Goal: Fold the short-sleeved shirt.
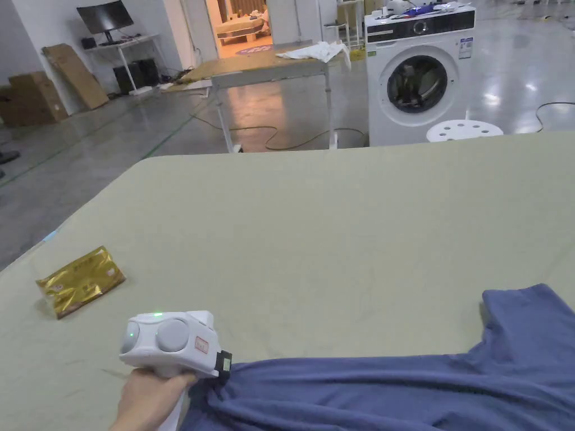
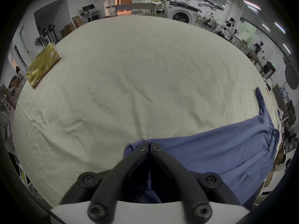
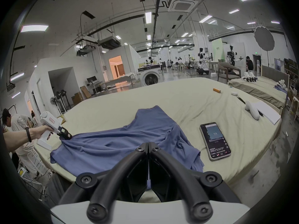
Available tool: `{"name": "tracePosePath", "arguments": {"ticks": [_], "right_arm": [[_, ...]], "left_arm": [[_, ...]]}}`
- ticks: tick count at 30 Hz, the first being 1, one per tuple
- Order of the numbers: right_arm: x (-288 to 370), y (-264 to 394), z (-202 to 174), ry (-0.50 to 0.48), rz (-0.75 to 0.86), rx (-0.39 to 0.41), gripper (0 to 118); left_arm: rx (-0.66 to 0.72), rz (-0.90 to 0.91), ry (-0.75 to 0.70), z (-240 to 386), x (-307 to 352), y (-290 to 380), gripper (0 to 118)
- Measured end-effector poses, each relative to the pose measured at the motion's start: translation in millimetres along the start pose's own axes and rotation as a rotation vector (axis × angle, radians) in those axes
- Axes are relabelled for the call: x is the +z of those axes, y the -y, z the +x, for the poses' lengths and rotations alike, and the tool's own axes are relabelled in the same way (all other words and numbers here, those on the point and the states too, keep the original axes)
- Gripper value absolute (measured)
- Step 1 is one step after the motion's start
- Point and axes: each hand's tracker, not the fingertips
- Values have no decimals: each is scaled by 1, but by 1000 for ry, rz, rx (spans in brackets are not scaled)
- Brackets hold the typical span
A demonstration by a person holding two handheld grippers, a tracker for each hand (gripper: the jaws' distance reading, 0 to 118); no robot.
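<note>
Jaws of my left gripper point(image 2: 149, 144) are pressed together on a corner of the blue short-sleeved cotton shirt point(image 3: 129, 140); my right gripper point(image 3: 148, 145) is likewise pinched closed, blue cloth showing between its jaws. Shirt: spread but rumpled at the near edge of the beige cloth-covered table point(image 1: 337, 224). At ten o'clock lies a gold foil packet point(image 1: 80, 280); at three o'clock, a black smartphone point(image 3: 215, 141). Beyond stands a white front-loading washing machine point(image 1: 418, 73).
</note>
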Motion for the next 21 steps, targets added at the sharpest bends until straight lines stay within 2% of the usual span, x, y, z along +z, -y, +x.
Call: {"name": "tracePosePath", "arguments": {"ticks": [3,7,8,9,11,12,14,15,18,19,21], "right_arm": [[-18,-18,4,2,-9,40,0],[-54,-58,17,-38,-14,44,0],[-67,-68,20,-54,-41,41,3],[-87,-83,25,-65,-88,47,20],[-124,-104,34,-63,-205,61,65],[-149,-114,40,-49,-266,44,75],[-202,-127,52,-27,-391,21,74],[-226,-128,57,-5,-444,35,74],[-297,-121,64,123,-650,182,73],[-318,-111,67,171,-724,216,67],[-336,-93,68,197,-759,254,30]], "left_arm": [[-63,-10,-25,2,-7,4,0],[-28,-19,-3,-5,-6,2,0],[-27,-24,3,-7,-7,1,0],[-17,-31,10,-8,-6,0,0],[-10,-37,14,-9,-7,0,0],[-16,-40,13,-8,-8,0,0],[-30,-48,7,-5,-9,-2,0],[-32,-51,4,-5,-10,-2,0],[-43,-49,-8,5,-3,1,0],[-44,-51,-10,6,-3,2,0],[-48,-51,-14,10,-1,4,0]]}}
